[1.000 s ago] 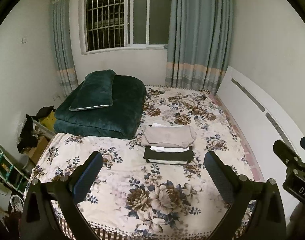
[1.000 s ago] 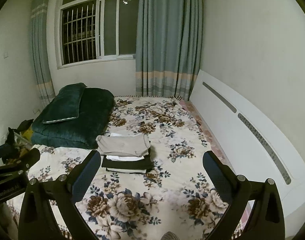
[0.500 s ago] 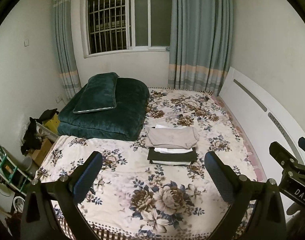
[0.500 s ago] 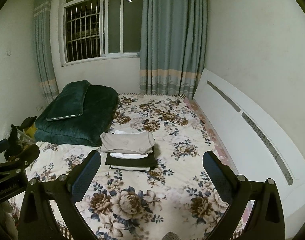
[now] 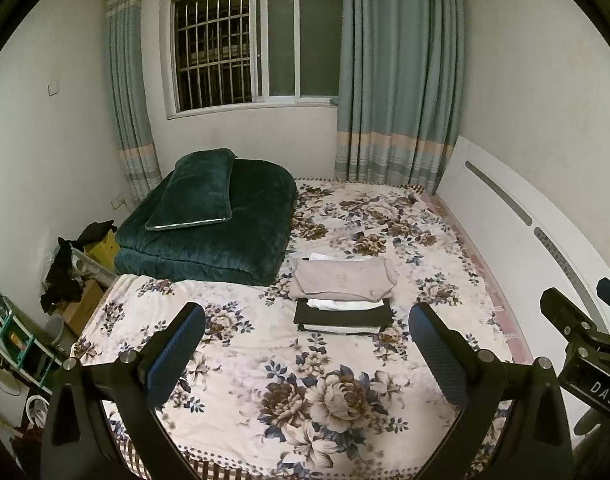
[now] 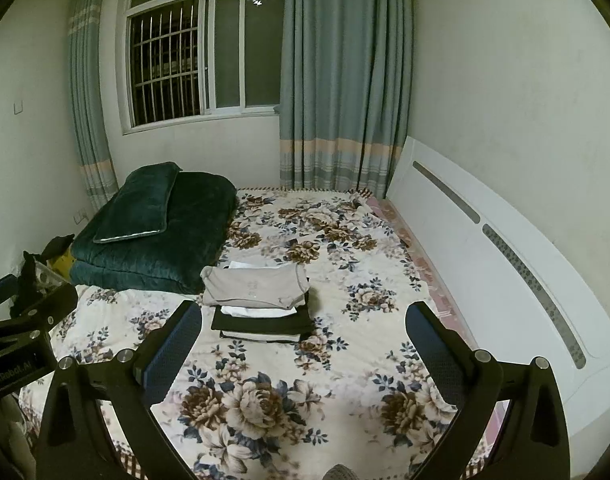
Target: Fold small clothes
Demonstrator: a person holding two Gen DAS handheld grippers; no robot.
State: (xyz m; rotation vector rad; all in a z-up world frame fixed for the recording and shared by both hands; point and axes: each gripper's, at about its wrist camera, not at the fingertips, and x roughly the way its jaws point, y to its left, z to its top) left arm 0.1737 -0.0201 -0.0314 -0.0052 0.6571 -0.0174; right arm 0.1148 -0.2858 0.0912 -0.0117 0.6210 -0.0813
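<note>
A stack of folded small clothes (image 5: 343,298) lies in the middle of the floral bed sheet (image 5: 265,360), a beige garment (image 5: 343,278) on top, white and black pieces under it. The stack also shows in the right wrist view (image 6: 261,304). My left gripper (image 5: 307,344) is open and empty, held well above and short of the stack. My right gripper (image 6: 303,342) is open and empty too, likewise back from the stack. Each gripper's body shows at the edge of the other's view.
A folded dark green quilt with a pillow (image 5: 209,224) lies at the bed's far left. A white headboard (image 5: 517,236) runs along the right. Boxes, dark clothes and a shelf (image 5: 69,280) crowd the floor at the left. Window and curtains stand behind.
Both grippers have pulled back and risen away from the bed; the stack looks smaller and lower in both views. The clothes have not moved.
</note>
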